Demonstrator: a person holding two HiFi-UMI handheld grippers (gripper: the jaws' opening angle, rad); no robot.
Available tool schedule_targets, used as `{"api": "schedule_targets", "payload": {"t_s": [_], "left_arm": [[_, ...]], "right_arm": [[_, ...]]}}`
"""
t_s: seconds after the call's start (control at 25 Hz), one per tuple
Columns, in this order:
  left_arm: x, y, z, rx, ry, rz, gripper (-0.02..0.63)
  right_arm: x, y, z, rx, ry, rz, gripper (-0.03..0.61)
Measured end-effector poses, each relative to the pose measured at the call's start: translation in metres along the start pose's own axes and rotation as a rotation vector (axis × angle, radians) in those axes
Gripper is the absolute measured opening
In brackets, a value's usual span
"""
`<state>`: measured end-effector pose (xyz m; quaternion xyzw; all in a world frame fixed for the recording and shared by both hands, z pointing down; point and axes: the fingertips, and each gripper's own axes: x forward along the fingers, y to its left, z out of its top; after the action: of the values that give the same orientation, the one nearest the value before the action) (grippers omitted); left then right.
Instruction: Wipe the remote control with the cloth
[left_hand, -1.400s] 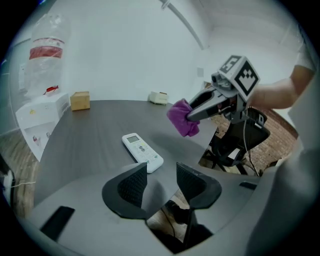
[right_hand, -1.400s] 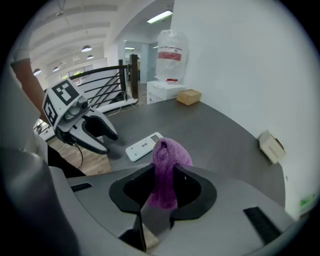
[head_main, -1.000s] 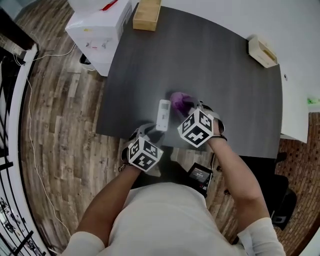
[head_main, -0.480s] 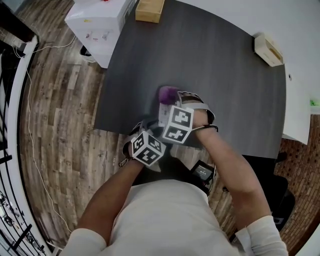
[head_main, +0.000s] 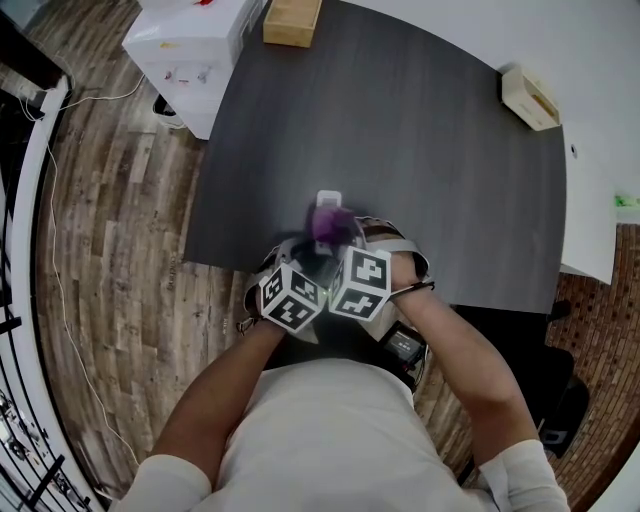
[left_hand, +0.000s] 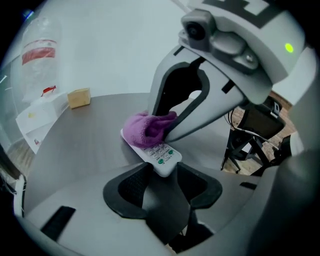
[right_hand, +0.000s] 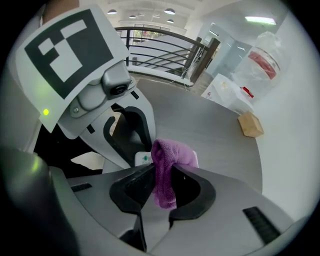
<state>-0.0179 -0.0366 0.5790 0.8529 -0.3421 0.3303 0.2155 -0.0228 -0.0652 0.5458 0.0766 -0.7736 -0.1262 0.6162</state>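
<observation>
the remote control (left_hand: 156, 151) lies flat on the dark grey table (head_main: 430, 150), close to the edge nearest the person, its button face up and its long axis running away from that edge. its near end sits between the jaws of the left gripper (left_hand: 161, 176), whose pads are closed against both sides of it. the purple cloth (right_hand: 167, 167) is bunched on the middle of the remote control, covering the part beyond the green buttons. the right gripper (right_hand: 162, 186) comes down steeply from above, its jaws pinched on a fold of the cloth, the loose end hanging down between them. in the head view both marker cubes sit side by side, nearly touching, just over the table's near edge, with the white far end of the remote control showing past the cloth. well apart at the far side of the table are a wooden block (head_main: 292, 20) and a small pale box (head_main: 527, 100); a white box (head_main: 185, 50) stands off the table's left corner above the wood floor (head_main: 110, 250).
</observation>
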Motion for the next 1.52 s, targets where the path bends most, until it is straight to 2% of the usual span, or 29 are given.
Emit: {"api": "schedule_targets", "payload": {"t_s": [0.12,0.32,0.56,0.68,0.76,0.84,0.92,1.04,1.36,1.52], "left_arm": [[0.002,0.0,-0.001,-0.052,-0.001,-0.021,0.194],[0.003,-0.002,-0.001,-0.044,0.006,-0.03,0.22],[0.004,-0.002,-0.001,-0.037,0.012,-0.033,0.224],[0.002,-0.006,-0.001,-0.043,0.012,-0.105,0.246],[-0.002,-0.009,-0.004,0.009,0.02,-0.141,0.252],[-0.006,-0.009,-0.01,0.103,0.039,-0.126,0.252],[-0.005,-0.006,-0.013,0.158,0.055,-0.091,0.244],[-0.002,-0.004,-0.013,0.145,0.065,-0.059,0.232],[-0.002,-0.002,-0.014,0.111,0.075,-0.034,0.232],[-0.002,-0.001,-0.013,0.09,0.084,-0.03,0.232]], "right_arm": [[-0.005,0.008,0.003,0.037,-0.028,0.003,0.104],[-0.008,0.027,0.006,0.076,-0.043,0.046,0.104],[-0.013,0.031,-0.001,0.287,-0.076,0.162,0.104],[-0.011,0.028,-0.001,0.299,-0.107,0.161,0.104],[-0.01,0.028,-0.001,0.287,-0.126,0.141,0.104],[-0.011,0.028,-0.001,0.282,-0.141,0.126,0.104],[-0.013,0.031,-0.002,0.284,-0.154,0.134,0.104],[-0.016,0.039,-0.001,0.287,-0.158,0.161,0.104],[-0.02,0.05,-0.002,0.318,-0.143,0.216,0.104],[-0.024,0.054,-0.001,0.4,-0.152,0.269,0.104]]}}
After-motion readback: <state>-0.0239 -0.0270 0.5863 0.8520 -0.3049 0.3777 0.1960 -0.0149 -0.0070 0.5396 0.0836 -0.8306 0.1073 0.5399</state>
